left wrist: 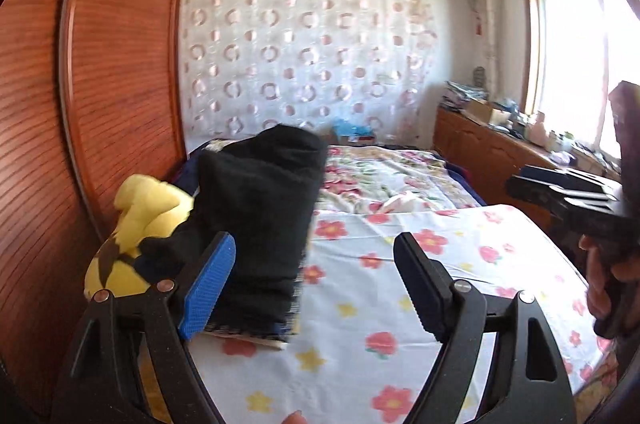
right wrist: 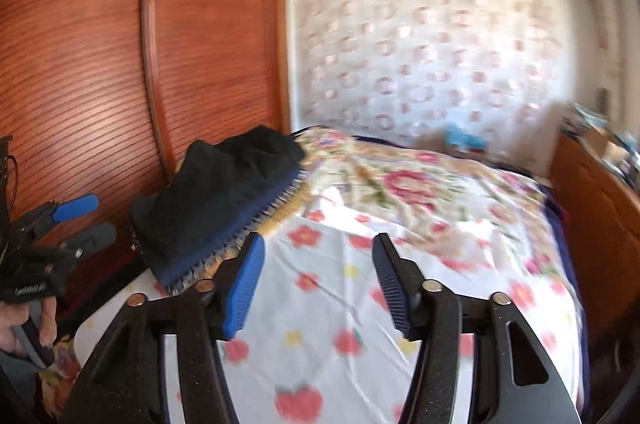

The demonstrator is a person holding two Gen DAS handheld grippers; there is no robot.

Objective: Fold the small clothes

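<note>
A folded stack of dark clothes [left wrist: 260,220], black on top with a navy, striped-edged piece under it, lies on the flowered bed sheet [left wrist: 400,284] beside the wardrobe. My left gripper [left wrist: 316,252] is open, its blue pad close in front of the stack and nothing between the pads. In the right wrist view the same stack [right wrist: 220,192] sits ahead and to the left of my right gripper [right wrist: 320,248], which is open over bare sheet [right wrist: 340,304]. The left gripper [right wrist: 86,222] shows at the left edge, apart from the stack, held by a hand [right wrist: 24,324].
A yellow plush toy [left wrist: 140,220] lies left of the stack against the wooden wardrobe door [left wrist: 120,64]. A low wooden cabinet [left wrist: 480,152] with clutter runs along the right, under a window. A second flowered blanket [right wrist: 400,184] covers the far half of the bed.
</note>
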